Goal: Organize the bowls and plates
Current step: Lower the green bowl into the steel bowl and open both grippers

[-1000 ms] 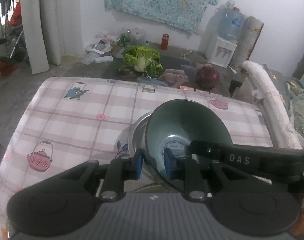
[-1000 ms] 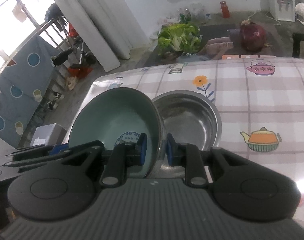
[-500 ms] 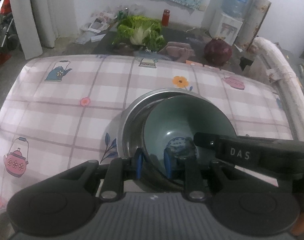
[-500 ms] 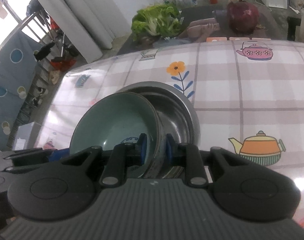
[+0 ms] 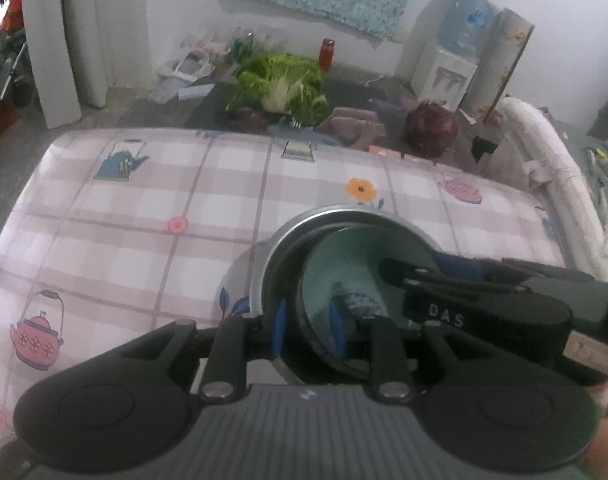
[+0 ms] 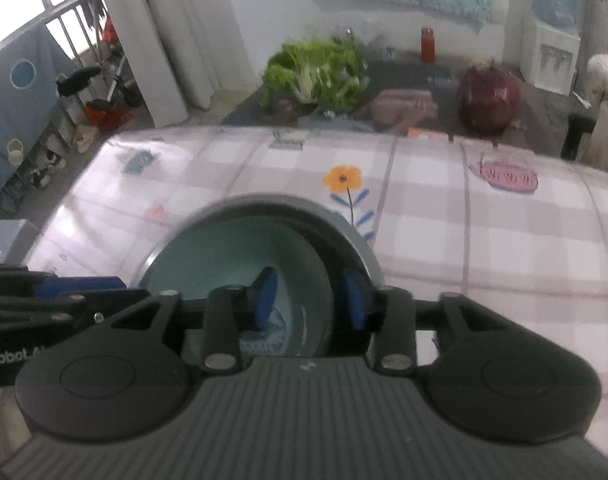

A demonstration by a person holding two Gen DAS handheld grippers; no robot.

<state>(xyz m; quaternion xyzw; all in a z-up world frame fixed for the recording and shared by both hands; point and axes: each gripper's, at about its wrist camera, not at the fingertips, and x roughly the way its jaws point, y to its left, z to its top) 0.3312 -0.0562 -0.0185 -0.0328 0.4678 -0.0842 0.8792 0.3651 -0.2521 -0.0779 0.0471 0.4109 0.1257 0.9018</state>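
Now the green bowl (image 6: 240, 264) sits nested inside the steel bowl (image 6: 364, 256) on the desk (image 5: 144, 208). The left claw (image 5: 308, 326) straddles its near rim, jaws parted and seemingly not pinching. The right claw (image 6: 310, 300) likewise stands slightly open, one blue pad inside the wall and one outside. The green one looks like glazed ceramic: stiff, fairly heavy, slick, and liable to chip against steel. I'd judge the rim the only sensible hold, pinched firmly on two opposite sides.
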